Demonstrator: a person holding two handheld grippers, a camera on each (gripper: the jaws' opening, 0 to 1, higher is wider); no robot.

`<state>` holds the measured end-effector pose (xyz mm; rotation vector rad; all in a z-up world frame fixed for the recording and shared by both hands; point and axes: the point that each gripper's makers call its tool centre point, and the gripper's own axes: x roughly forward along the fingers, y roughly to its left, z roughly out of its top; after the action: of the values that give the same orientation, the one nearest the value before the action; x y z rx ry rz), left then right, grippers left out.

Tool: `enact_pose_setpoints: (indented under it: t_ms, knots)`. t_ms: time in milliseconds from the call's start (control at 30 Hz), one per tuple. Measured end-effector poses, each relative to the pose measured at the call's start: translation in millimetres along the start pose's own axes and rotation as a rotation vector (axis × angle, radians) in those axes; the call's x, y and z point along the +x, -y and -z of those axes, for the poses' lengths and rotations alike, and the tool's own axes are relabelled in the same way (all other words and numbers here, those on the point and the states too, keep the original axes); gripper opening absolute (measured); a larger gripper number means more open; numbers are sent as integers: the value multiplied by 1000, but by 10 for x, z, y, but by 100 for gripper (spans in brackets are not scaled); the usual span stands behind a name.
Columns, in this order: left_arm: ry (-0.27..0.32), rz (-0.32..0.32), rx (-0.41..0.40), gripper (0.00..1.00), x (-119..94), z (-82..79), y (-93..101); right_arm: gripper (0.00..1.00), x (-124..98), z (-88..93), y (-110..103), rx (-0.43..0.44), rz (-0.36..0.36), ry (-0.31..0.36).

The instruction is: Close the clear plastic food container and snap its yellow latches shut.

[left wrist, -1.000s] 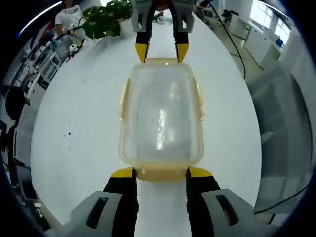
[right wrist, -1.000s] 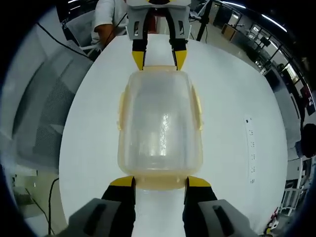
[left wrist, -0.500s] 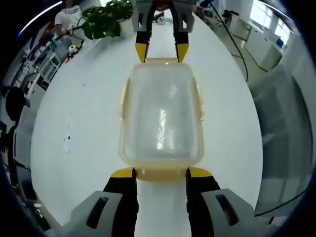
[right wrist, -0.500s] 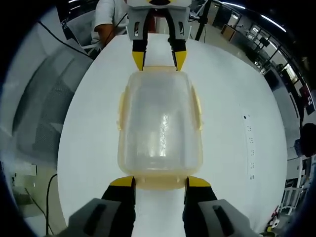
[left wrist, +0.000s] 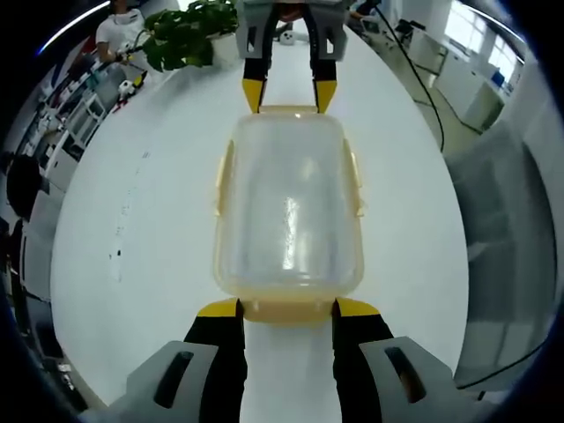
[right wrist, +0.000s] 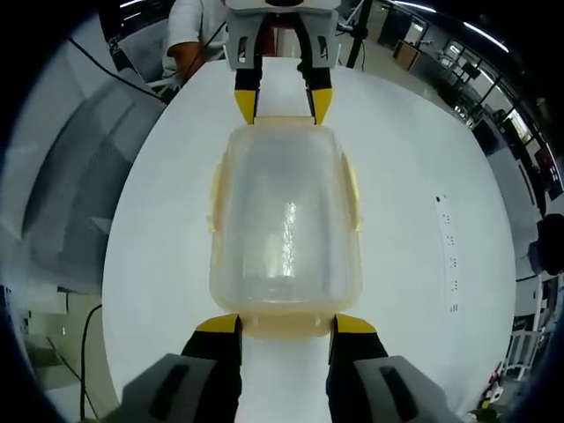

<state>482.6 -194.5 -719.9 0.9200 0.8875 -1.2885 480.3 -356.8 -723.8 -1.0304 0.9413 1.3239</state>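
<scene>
The left gripper (left wrist: 286, 307) sat low over the table's near edge in the left gripper view, jaws parted, yellow tips level and pointing across the tabletop. The right gripper (right wrist: 286, 324) faced it from the opposite edge (seen as the far pair in the left gripper view), jaws likewise spread, tips yellow, gray bodies behind. Both were aimed straight at each other.

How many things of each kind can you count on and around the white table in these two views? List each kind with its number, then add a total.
Clear plastic container: 1
Yellow latches on it: 4
Grippers, left gripper and right gripper: 2
White table: 1
Potted green plant: 1
Total: 9
</scene>
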Motion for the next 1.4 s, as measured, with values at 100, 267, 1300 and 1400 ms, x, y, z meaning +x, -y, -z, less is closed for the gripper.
enact_pose_setpoints:
  t_ms: [100,267,1300,1400]
  knots:
    - [-3,6,1,35,23,-6,4,35,10,11,-13,4,-7,1]
    - [-6,13,-1,35,46,0,1,35,37,25,-5,7,-14,-1]
    - [-2,53,-4,35,210,42,-15,35,192,102,-24,50,-56,3]
    - [4,53,-4,35,207,38,-25,35,191,103,-18,52,-57,1]
